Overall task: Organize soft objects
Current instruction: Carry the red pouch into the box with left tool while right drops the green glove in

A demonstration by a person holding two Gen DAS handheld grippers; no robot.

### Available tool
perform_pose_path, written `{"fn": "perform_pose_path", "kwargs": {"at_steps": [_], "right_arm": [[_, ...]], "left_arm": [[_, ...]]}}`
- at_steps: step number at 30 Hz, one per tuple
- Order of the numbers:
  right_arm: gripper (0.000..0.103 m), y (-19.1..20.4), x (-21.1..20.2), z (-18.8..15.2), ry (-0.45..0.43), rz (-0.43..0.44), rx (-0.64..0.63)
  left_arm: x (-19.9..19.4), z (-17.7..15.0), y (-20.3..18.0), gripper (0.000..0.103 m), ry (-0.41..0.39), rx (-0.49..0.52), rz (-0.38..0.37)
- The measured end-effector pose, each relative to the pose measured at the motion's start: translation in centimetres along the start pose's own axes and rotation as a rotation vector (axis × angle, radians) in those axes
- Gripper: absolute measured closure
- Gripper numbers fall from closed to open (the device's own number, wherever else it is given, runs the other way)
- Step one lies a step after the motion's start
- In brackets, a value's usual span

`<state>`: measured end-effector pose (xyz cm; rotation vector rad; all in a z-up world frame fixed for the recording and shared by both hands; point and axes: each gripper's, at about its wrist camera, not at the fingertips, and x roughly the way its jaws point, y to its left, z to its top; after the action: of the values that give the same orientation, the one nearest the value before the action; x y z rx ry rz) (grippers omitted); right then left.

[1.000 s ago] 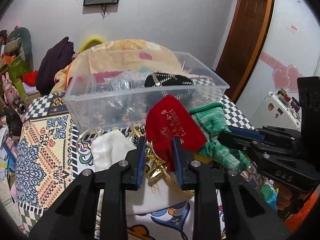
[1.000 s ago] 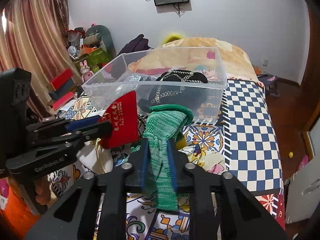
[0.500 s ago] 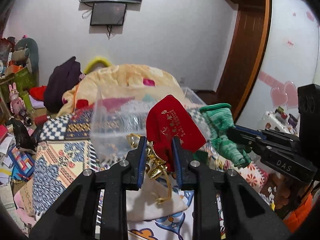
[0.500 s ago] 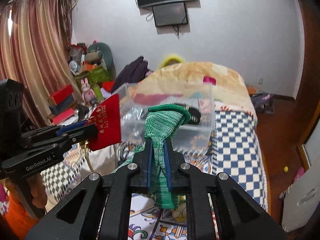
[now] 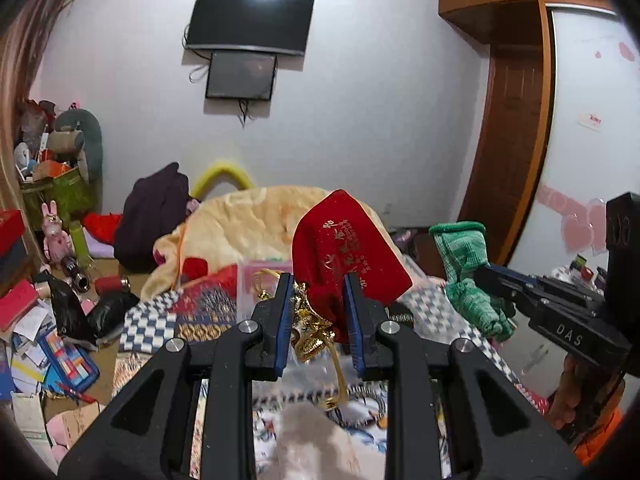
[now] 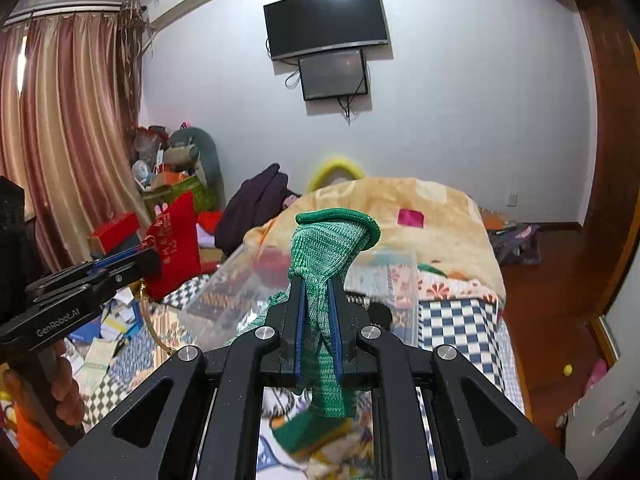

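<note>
My left gripper (image 5: 316, 308) is shut on a red velvet pouch (image 5: 344, 252) with gold lettering and a gold cord, held up in the air. The pouch also shows in the right wrist view (image 6: 176, 248), with the left gripper (image 6: 148, 260) at the left. My right gripper (image 6: 316, 312) is shut on a green knitted sock (image 6: 328, 256), also raised; it shows in the left wrist view (image 5: 464, 272) held by the right gripper (image 5: 484, 276). A clear plastic bin (image 6: 248, 300) sits on the bed below and ahead of both grippers, blurred.
A patterned bedspread (image 6: 456, 316) covers the bed, with a yellow blanket heap (image 5: 248, 224) behind the bin. A white soft item (image 5: 312, 440) lies just below my left gripper. Clutter fills the floor at left (image 5: 48, 344). A door (image 5: 508, 152) stands at right.
Both grippers have lifted and tilted upward with their items. The bin has dropped lower in both views and the wall and screens now fill the upper frames.
</note>
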<state>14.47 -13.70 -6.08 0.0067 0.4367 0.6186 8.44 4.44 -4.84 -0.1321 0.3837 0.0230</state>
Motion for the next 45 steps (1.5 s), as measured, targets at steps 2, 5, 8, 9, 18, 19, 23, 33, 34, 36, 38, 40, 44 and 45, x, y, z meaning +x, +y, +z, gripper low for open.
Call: {"fn": "perform_pose_path", "kwargs": {"at_steps": [2, 5, 8, 9, 18, 19, 23, 33, 34, 36, 38, 40, 44, 45], "right_arm": [[0.093, 0.1, 0.4, 0.5, -0.011, -0.003, 0.004], [0.093, 0.2, 1.2, 1.1, -0.016, -0.001, 0.013], [0.093, 0.5, 2.2, 1.4, -0.012, -0.008, 0.010], [0.093, 0.7, 2.4, 1.4, -0.006, -0.007, 0.009], [0.093, 1.3, 6.6, 0.7, 0.079, -0.011, 0.005], [0.093, 1.4, 7.1, 0.6, 0.093, -0.013, 0.004], [0.093, 1.9, 8.9, -0.2, 0.160, -0.020, -0.011], [0.092, 2.4, 11.2, -1.7, 0.293, -0.032, -0.062], [0.092, 2.3, 11.3, -1.8, 0.299, -0.034, -0.066], [0.092, 2.3, 11.4, -1.9, 0.310, -0.041, -0.071], [0.092, 2.2, 11.2, -1.9, 0.318, -0.038, -0.072], [0.088, 2.1, 11.1, -1.8, 0.320, -0.034, -0.071], [0.069, 1.8, 10.0, -1.5, 0.299, -0.038, -0.068], [0.065, 1.9, 9.9, -1.5, 0.292, -0.039, -0.067]], "left_arm": [[0.3, 0.7, 0.3, 0.079, -0.014, -0.010, 0.004], [1.0, 1.6, 0.9, 0.079, -0.025, -0.023, 0.012], [2.1, 1.8, 1.3, 0.079, -0.022, -0.032, 0.027], [2.4, 1.7, 1.5, 0.079, -0.016, -0.036, 0.028], [6.7, -0.6, 3.0, 0.079, 0.097, -0.069, 0.063], [7.1, -0.9, 3.2, 0.079, 0.112, -0.073, 0.064], [8.6, -2.1, 3.3, 0.079, 0.166, -0.065, 0.068], [11.0, -4.0, 2.3, 0.078, 0.257, -0.023, 0.082], [11.2, -4.2, 2.3, 0.078, 0.267, -0.023, 0.081], [11.4, -4.5, 2.4, 0.078, 0.282, -0.027, 0.077], [11.5, -4.6, 2.5, 0.078, 0.293, -0.029, 0.072], [11.2, -4.5, 2.4, 0.076, 0.288, -0.028, 0.072], [10.5, -4.4, 2.7, 0.071, 0.280, -0.037, 0.064], [10.4, -4.4, 2.8, 0.070, 0.277, -0.042, 0.061]]}}
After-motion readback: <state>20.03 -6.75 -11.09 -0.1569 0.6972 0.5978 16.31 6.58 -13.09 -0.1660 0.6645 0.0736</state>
